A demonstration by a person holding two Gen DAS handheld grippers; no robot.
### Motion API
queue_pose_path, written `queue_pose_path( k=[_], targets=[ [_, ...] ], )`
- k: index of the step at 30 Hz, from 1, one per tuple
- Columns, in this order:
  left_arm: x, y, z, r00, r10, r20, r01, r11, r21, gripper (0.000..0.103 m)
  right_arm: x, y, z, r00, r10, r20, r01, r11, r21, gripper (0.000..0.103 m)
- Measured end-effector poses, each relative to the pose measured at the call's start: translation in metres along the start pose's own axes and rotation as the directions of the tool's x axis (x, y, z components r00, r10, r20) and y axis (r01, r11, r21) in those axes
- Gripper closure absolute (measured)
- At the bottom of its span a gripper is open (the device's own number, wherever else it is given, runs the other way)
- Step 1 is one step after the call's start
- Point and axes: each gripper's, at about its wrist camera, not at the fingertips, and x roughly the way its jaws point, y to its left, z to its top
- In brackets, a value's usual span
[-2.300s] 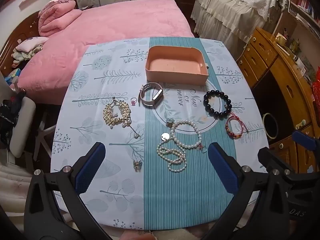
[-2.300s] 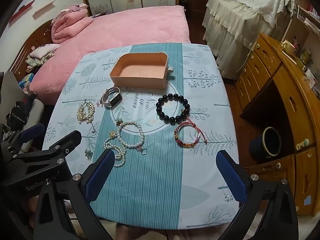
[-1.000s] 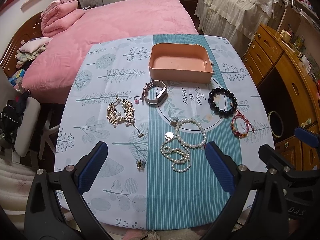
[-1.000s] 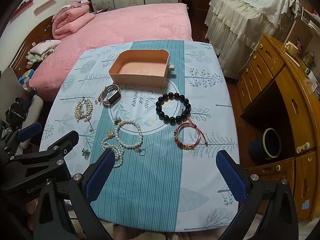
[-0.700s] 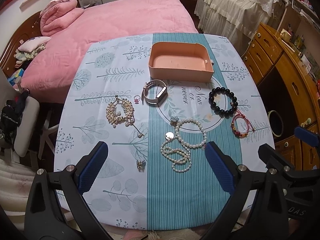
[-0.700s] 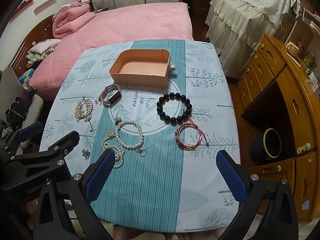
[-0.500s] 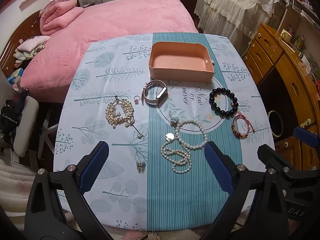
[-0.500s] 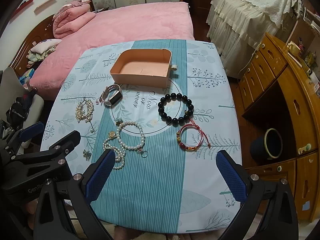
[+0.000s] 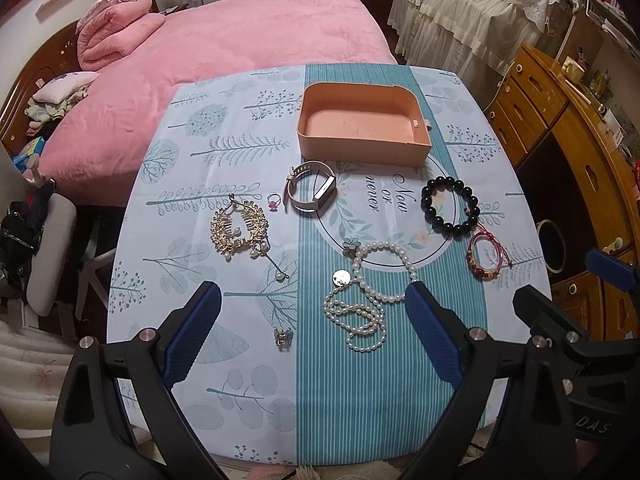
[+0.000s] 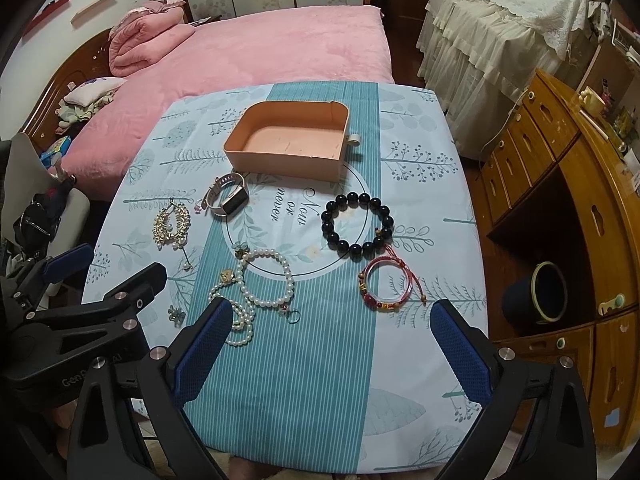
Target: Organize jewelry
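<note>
Nothing much has moved since before; both cameras only shifted a tiny bit. All the jewelry lies out on the table (image 9: 248, 364): the pearl necklace (image 9: 370, 294), black bead bracelet (image 9: 450, 205), red bracelet (image 9: 485, 257), watch (image 9: 311, 191) and gold hair comb (image 9: 239, 230). The pink box (image 9: 362, 128) has nothing in it, so sorting has not begun. The left gripper (image 9: 312, 320) and right gripper (image 10: 334, 338) hang wide apart, holding nothing.

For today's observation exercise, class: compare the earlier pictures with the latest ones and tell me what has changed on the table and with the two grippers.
Almost nothing. Both views shift slightly, so the left hand-held gripper and right hand-held gripper drifted a little above the table, both open and holding nothing. The pink tray, black bead bracelet, pearl necklace and the other jewelry lie where they were.
</note>
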Motion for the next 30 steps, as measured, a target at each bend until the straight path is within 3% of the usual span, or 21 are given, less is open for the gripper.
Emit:
queue_pose_path(
  k=[9, 30],
  targets=[
    [0.004, 0.003, 0.002, 1.0, -0.001, -0.005, 0.001, 1.0, 0.006, 0.011, 0.009, 0.003, 0.004, 1.0, 0.015, -0.018, -0.015, 1.0, -0.007, 0.016],
    [0.043, 0.042, 0.014, 0.996, 0.005, -0.084, -0.008, 0.999, -0.04, 0.011, 0.05, 0.032, 0.031, 0.995, 0.038, -0.087, -0.04, 0.999, -0.026, 0.02]
  ],
)
